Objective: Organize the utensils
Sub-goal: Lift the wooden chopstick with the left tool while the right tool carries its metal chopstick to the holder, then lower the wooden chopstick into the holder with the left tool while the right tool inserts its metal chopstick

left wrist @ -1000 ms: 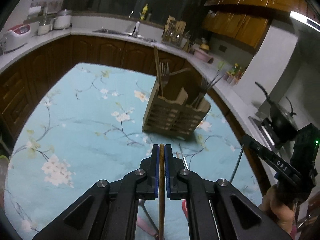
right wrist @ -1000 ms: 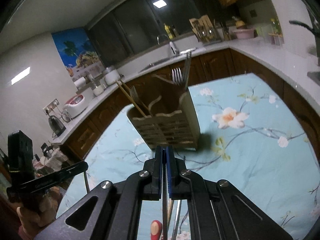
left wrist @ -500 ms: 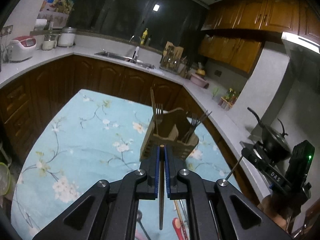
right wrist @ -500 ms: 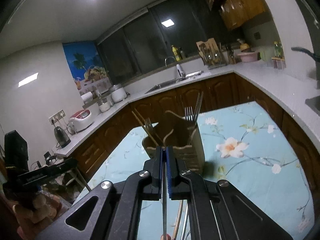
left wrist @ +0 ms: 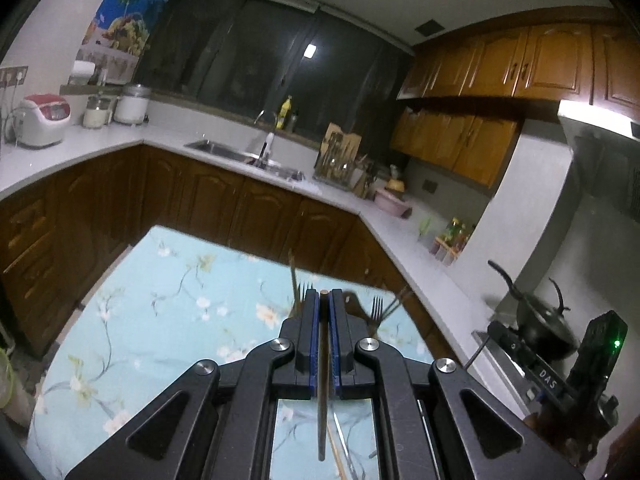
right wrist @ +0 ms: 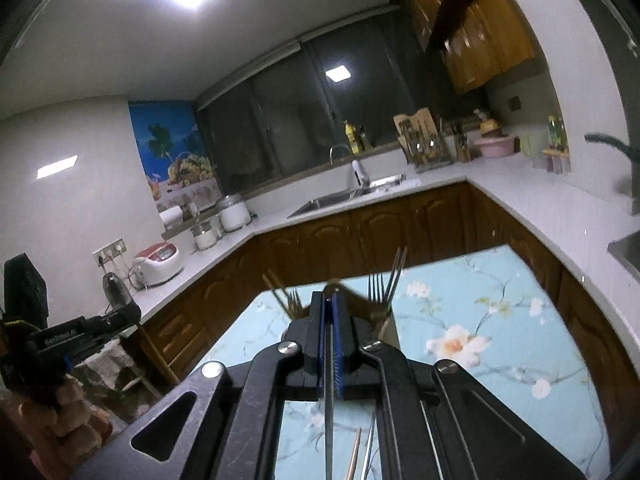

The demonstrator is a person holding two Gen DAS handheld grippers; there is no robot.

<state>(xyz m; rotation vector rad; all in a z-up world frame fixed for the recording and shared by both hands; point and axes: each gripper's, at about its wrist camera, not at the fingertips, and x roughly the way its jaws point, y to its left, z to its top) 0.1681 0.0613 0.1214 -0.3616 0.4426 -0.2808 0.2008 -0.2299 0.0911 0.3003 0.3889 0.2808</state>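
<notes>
- My left gripper is clamped on a wooden chopstick; its blunt end pokes out between the blue pads, and the shaft hangs down behind them toward the table.
- My right gripper is clamped on a thin metal utensil handle. I cannot tell which utensil it is, since only the slim shaft shows.
- The wooden utensil holder stands on the floral tablecloth, just beyond both sets of fingertips and mostly hidden by them in both views.
- From the right wrist view I see forks standing tines up in the holder's right side, and chopsticks leaning out of its left side with another fork beside them.
- The left wrist view shows the same arrangement: a leaning chopstick and a fork at the left, more forks at the right.
- Below the right gripper, loose utensils lie on the cloth: a copper-coloured stick and thin metal handles.
- Below the left gripper, a wooden stick and a metal handle lie on the cloth as well.
- Each view catches the opposite gripper's handle at the frame edge, held in a hand.
- Around the table runs a white countertop with a sink, a rice cooker and a knife rack.
</notes>
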